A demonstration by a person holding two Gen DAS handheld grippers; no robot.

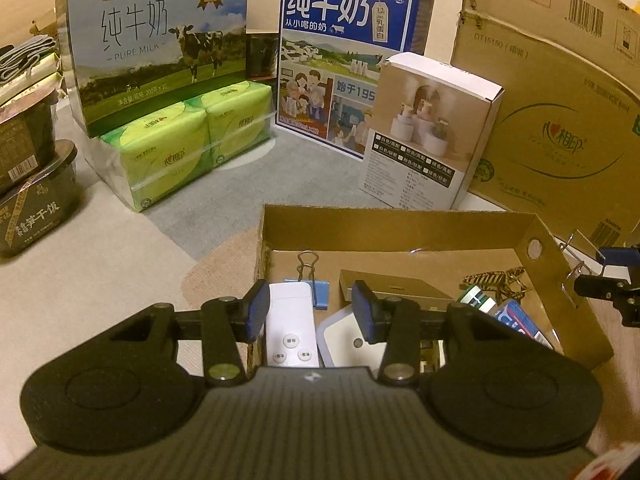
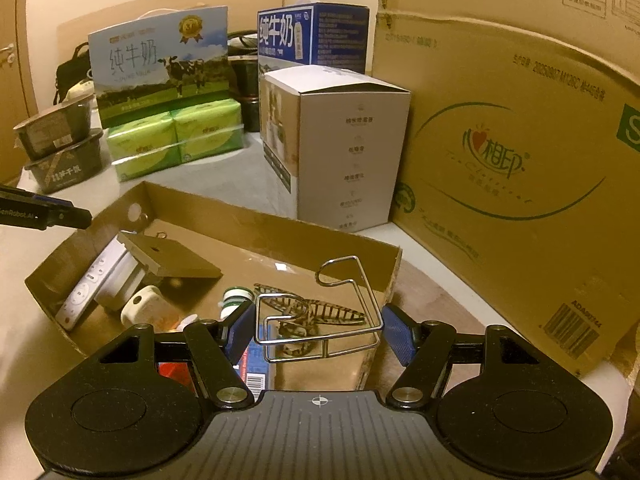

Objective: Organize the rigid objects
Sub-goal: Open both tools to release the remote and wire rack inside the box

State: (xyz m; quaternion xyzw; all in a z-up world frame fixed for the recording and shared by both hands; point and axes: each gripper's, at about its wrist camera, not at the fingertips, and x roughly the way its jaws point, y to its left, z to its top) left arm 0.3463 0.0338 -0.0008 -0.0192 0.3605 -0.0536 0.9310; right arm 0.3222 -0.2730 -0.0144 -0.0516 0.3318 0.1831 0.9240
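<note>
A shallow cardboard tray [image 1: 404, 227] [image 2: 256, 220] holds a white remote [image 1: 291, 320] [image 2: 86, 292], a blue binder clip [image 1: 316, 280], a flat gold box [image 1: 394, 288] [image 2: 176, 258], a white device [image 1: 344, 338] and a striped hair clip [image 2: 320, 310]. My left gripper [image 1: 310, 310] hovers open and empty over the tray's near left part. My right gripper [image 2: 320, 326] is shut on a bent wire rack [image 2: 320, 312] over the tray's right end; the wire [image 1: 574, 256] also shows in the left wrist view at the tray's right wall.
Behind the tray stand a white product box [image 1: 432, 132] [image 2: 340, 152], two milk cartons [image 1: 160, 52] [image 1: 344, 60], green tissue packs [image 1: 188, 144] and a big cardboard carton [image 1: 560, 92] [image 2: 520, 152]. Dark food bowls [image 1: 32, 208] are stacked at the left.
</note>
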